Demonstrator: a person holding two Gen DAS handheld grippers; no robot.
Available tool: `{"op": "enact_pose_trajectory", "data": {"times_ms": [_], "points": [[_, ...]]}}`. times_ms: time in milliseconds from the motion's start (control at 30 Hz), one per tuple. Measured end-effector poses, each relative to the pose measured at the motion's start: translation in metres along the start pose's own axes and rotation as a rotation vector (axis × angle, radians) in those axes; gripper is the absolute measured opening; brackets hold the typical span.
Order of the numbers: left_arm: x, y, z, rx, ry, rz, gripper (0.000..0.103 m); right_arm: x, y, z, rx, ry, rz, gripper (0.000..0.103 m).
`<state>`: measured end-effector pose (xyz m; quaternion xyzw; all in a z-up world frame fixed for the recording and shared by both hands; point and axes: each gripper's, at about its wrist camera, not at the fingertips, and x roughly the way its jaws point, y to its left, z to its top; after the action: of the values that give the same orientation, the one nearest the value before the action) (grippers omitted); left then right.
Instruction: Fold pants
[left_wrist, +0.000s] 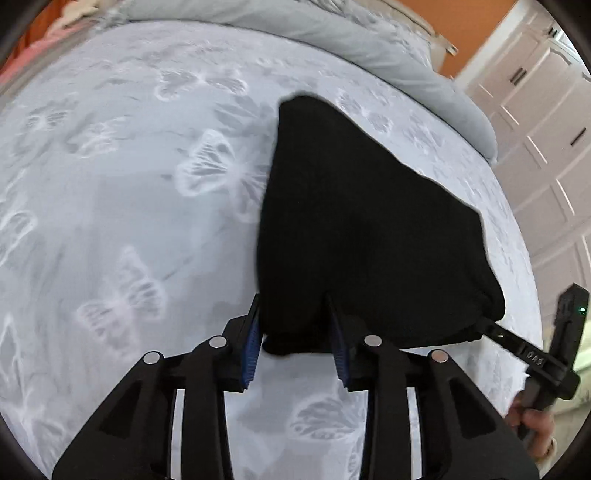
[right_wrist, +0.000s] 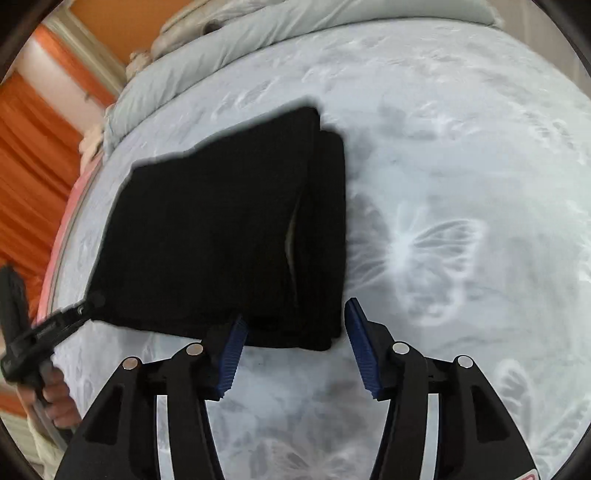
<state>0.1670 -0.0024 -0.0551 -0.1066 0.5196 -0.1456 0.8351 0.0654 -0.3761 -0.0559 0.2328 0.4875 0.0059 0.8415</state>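
Observation:
The black pants (left_wrist: 362, 229) lie folded into a thick stack on the bed. In the left wrist view my left gripper (left_wrist: 291, 301) straddles the stack's near left corner. Dark cloth fills the gap between its blue pads (left_wrist: 251, 347), which press on it. In the right wrist view my right gripper (right_wrist: 295, 310) stands around the near right corner of the pants (right_wrist: 221, 229). Its left pad (right_wrist: 231, 354) touches the cloth, and its right pad (right_wrist: 364, 350) stands just clear of the folded edge. Each gripper also shows in the other's view: the right gripper (left_wrist: 491, 326) and the left gripper (right_wrist: 79, 310), each at a near corner.
The bed sheet (left_wrist: 129, 221) is pale with white butterflies. A grey duvet (left_wrist: 369, 40) is bunched along the far side. White cupboard doors (left_wrist: 535, 129) stand to the right, an orange curtain (right_wrist: 29, 166) to the left. A hand (right_wrist: 55, 398) holds each gripper's handle.

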Motion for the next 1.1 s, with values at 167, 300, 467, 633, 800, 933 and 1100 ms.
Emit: {"op": "enact_pose_trajectory", "data": {"times_ms": [167,300,467,633,800,933,1100], "points": [[-0.069,-0.029,0.031,0.068,-0.268,0.069,0.087,-0.055,0.036,0.036,-0.136,-0.303,-0.05,0.09],[-0.039,-0.055,0.064,0.14,-0.231,0.099,0.086,0.018,0.043,0.081,-0.148,-0.153,-0.116,0.085],[0.014,-0.065,0.064,0.228,-0.16,0.177,0.08,0.064,0.049,0.084,-0.165,-0.076,-0.061,0.021],[0.033,-0.051,0.057,0.219,-0.146,0.204,0.081,0.052,0.059,0.096,-0.321,-0.176,-0.226,0.022],[0.043,-0.039,0.045,0.212,-0.112,0.239,0.081,0.03,0.032,0.092,-0.175,-0.2,-0.234,0.038],[0.021,-0.03,0.038,0.168,-0.142,0.205,0.081,-0.013,0.049,0.066,-0.168,-0.227,-0.073,0.03],[0.019,-0.036,0.021,0.227,-0.134,0.266,0.081,0.039,0.032,0.017,-0.195,-0.044,-0.112,0.01]]}}
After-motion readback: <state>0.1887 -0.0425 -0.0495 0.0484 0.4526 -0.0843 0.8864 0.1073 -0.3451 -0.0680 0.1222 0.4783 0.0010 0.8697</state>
